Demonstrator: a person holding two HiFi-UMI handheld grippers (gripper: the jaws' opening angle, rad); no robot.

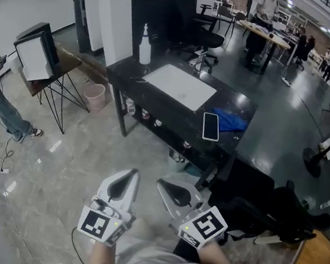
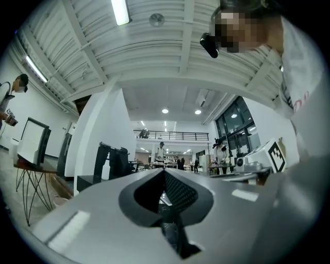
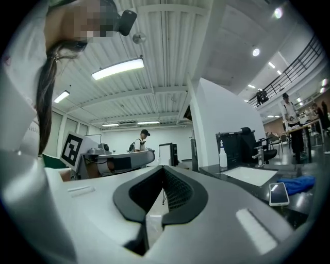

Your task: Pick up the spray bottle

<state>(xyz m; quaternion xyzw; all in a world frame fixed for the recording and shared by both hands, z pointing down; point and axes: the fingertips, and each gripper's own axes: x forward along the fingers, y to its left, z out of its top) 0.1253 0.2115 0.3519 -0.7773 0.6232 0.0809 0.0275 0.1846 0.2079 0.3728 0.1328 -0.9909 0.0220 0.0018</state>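
Note:
The white spray bottle stands upright on the far left corner of the black desk. The left gripper view shows it small and far off, and so does the right gripper view. My left gripper and right gripper hang side by side close to my body, over the floor and well short of the desk. Both point toward the desk. Each has its jaws shut with nothing held, as seen on the left gripper and the right gripper.
On the desk lie a white mat, a phone and a blue cloth. A stand with a white board and a pink bin are at the left. A black chair sits by the desk's near right corner.

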